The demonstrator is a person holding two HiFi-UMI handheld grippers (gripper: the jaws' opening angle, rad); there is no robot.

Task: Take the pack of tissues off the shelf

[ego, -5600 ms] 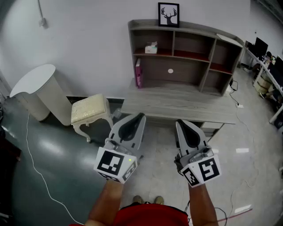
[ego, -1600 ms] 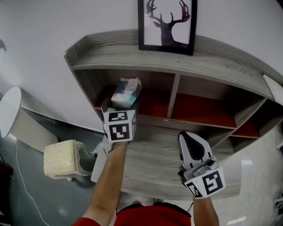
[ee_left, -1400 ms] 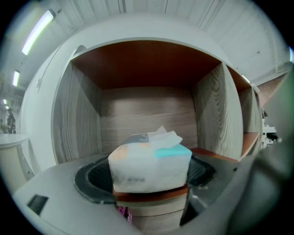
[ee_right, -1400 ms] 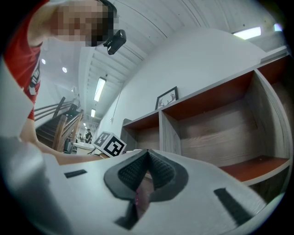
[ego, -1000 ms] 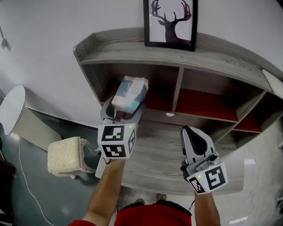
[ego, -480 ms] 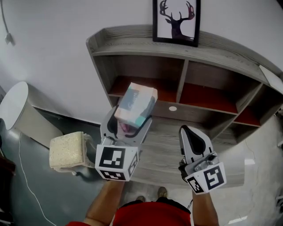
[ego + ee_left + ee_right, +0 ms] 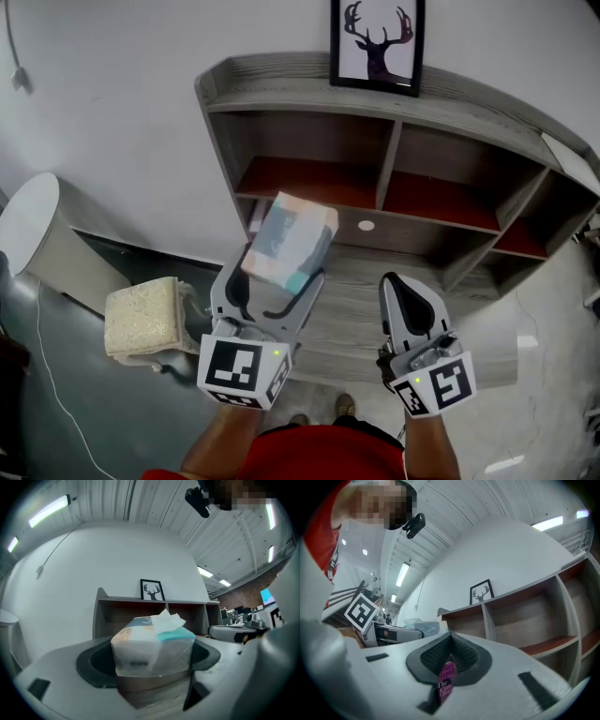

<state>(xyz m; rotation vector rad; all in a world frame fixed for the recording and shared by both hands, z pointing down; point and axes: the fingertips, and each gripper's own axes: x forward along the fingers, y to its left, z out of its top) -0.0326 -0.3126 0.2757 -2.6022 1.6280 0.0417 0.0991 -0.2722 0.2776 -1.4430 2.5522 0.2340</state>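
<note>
One pack of tissues (image 7: pixel 287 240) pinched in my left gripper (image 7: pixel 277 274), apparently clear of the shelf (image 7: pixel 309 111) — right gripper (image 7: pixel 401 289) closed, empty — next I'd pick a set-down spot.

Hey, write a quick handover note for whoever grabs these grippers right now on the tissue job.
Left gripper: shut on the pack of tissues, held in the air in front of the shelf, above the desk.
Right gripper: shut, holding nothing, low to the right of the left one.
Done: the pack is out of the shelf.
Left: nothing for the shelf step; probably just set the pack down, perhaps on the desk.
</note>
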